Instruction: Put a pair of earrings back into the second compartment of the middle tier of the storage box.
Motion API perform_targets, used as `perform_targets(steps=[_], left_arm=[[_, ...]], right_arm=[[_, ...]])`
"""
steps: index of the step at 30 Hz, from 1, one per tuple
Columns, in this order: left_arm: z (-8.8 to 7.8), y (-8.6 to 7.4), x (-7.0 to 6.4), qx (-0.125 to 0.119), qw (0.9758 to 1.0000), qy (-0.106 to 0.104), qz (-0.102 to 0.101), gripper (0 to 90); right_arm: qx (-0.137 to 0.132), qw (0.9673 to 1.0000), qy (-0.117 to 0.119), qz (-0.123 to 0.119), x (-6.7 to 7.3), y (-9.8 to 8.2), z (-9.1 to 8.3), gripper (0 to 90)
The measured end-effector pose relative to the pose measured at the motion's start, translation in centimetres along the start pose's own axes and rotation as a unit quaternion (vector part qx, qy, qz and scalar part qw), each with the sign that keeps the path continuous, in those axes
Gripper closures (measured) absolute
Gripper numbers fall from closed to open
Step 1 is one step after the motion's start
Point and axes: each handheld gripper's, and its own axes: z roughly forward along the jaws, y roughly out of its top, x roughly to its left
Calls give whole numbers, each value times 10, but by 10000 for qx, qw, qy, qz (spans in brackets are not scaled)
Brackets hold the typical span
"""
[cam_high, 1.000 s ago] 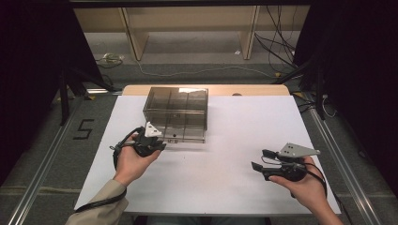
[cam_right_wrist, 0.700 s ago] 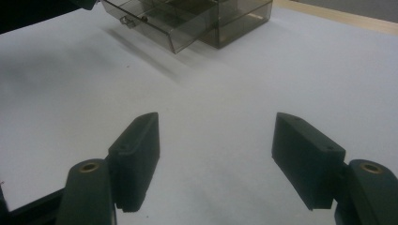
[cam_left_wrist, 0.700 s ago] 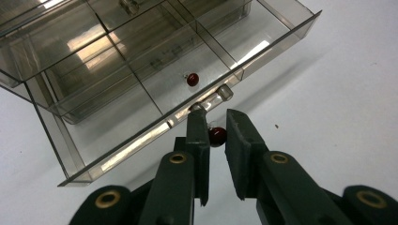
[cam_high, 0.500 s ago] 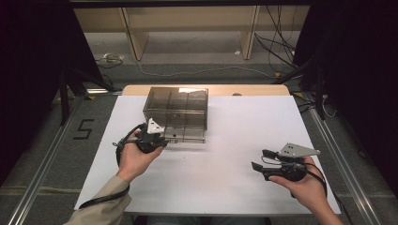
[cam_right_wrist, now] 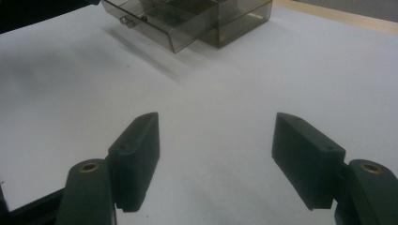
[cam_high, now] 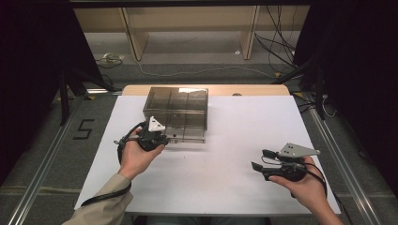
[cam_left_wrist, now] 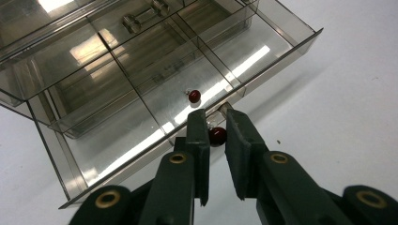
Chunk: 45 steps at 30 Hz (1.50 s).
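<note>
A smoky clear plastic drawer box (cam_high: pixel 176 105) stands at the back of the white table, with its lowest drawer (cam_high: pixel 187 135) pulled out toward me. My left gripper (cam_high: pixel 165 138) sits at the drawer's front wall (cam_left_wrist: pixel 281 61). In the left gripper view its jaws (cam_left_wrist: pixel 216 118) are nearly together, shut on a small dark red bead (cam_left_wrist: pixel 217 136) above the front wall. A second red bead (cam_left_wrist: pixel 194 96) lies in a drawer compartment just beyond. My right gripper (cam_high: pixel 260 159) rests open in the hand at the front right, its jaws (cam_right_wrist: pixel 216 136) wide apart over bare table.
The white table top (cam_high: pixel 234 140) has free room between the two hands and right of the box. The box and its open drawer (cam_right_wrist: pixel 159 28) show far off in the right gripper view. Shelving legs and cables lie on the floor beyond the table.
The left hand has edged slightly forward toward the drawer. The right hand has kept still.
</note>
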Motion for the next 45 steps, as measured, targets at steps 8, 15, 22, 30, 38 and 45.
perform_targets(steps=[8, 15, 22, 30, 38, 45], left_arm=[[2, 3, 0, -17, 10000, -12, -9, 793], [4, 5, 0, -27, 10000, -20, -3, 793], [6, 7, -1, -26, 10000, -23, -3, 793], [10, 9, 1, -5, 10000, -1, 16, 793], [12, 11, 2, 3, 10000, 13, 19, 793], [14, 13, 4, -17, 10000, 28, 6, 793]], right_arm=[[-5, 10000, 0, 2, 0, 0, 0, 332], [-4, 10000, 3, 8, 0, 0, 0, 331], [-5, 10000, 1, 12, 0, 0, 0, 332], [-15, 10000, 7, 7, -1, 0, 0, 331], [-5, 10000, 5, 3, 0, 0, 0, 331], [-1, 10000, 2, 0, -1, 0, 0, 331]])
